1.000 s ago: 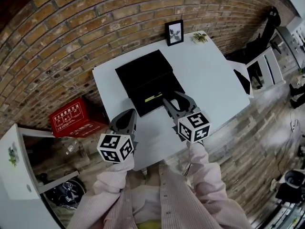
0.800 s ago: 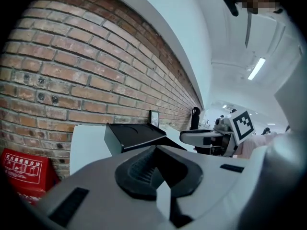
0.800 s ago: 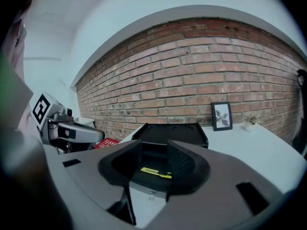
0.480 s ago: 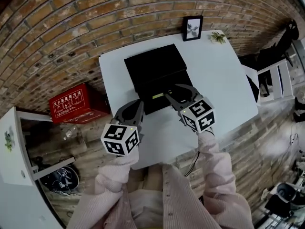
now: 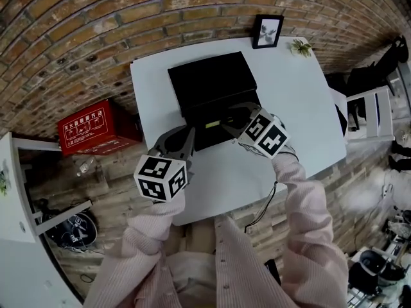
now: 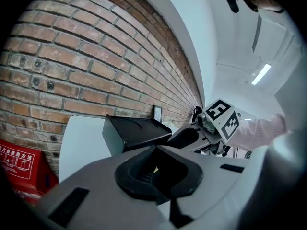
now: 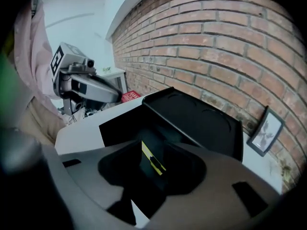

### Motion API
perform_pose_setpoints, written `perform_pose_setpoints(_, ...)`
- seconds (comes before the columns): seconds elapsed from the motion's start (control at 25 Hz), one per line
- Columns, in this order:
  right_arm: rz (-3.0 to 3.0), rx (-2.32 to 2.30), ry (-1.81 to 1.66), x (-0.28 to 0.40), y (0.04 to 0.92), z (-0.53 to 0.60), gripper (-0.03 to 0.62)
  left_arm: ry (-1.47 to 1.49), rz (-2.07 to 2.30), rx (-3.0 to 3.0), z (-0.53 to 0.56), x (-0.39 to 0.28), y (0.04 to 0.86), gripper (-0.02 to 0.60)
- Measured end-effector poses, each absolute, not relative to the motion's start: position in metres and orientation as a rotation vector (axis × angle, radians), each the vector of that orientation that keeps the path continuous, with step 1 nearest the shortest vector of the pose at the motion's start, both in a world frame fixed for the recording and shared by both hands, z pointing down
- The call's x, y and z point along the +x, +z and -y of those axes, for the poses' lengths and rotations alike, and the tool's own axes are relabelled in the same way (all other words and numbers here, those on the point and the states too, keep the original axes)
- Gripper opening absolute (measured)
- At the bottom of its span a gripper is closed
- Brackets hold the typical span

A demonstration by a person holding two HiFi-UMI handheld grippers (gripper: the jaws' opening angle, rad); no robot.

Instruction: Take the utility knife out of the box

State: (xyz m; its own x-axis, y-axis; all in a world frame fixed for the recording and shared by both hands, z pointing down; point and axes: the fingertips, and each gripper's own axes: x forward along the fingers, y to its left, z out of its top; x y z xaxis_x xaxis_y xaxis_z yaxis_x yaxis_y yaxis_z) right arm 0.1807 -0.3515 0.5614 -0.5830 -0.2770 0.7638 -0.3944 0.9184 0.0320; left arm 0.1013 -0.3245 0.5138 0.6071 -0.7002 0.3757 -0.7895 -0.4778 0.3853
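The task is at its start. The box [image 5: 200, 135] stands open on the white table [image 5: 292, 101], its lid tipped up at the far side, and the yellow utility knife [image 5: 214, 124] lies inside the tray, not yet lifted. By my reading, the lid is dealt with; the grasp, the lift and the carry out of the box are all left to do.

The left gripper [image 5: 180, 137] hovers just off the box's near-left corner, over bare table. Its own view shows the jaws parted with nothing between them, only the box seen beyond the gap. It touches nothing that I can see.

The right gripper [image 5: 235, 115] reaches over the box's right part, above the tray. Its jaws stand apart and empty, and the knife [image 7: 152, 161] shows straight through the gap, lying below and apart from the pads. It looks lined up for the grasp, though not closed on anything.
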Motion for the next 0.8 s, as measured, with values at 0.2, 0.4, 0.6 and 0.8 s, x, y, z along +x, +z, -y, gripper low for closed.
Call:
perform_pose_setpoints(0.2, 2.135, 0.29, 0.129, 0.173, 0.579, 0.347, 0.147, 0.237, 1.171, 2.297, 0.332, 0.104, 0.517, -0.008)
perform_pose_setpoints(0.4, 2.057, 0.159, 0.063, 0.169, 0.593, 0.346, 0.147, 0.247, 1.158, 2.285, 0.335, 0.108, 0.521, -0.008)
perform_pose_setpoints(0.6, 1.983, 0.065, 0.011, 0.172, 0.603, 0.344, 0.146, 0.249, 1.151, 2.275, 0.337, 0.112, 0.525, -0.008)
perform_pose_setpoints(0.8, 1.933, -0.003, -0.016, 0.173, 0.613, 0.341, 0.144, 0.25, 1.152, 2.264, 0.338, 0.112, 0.527, -0.008)
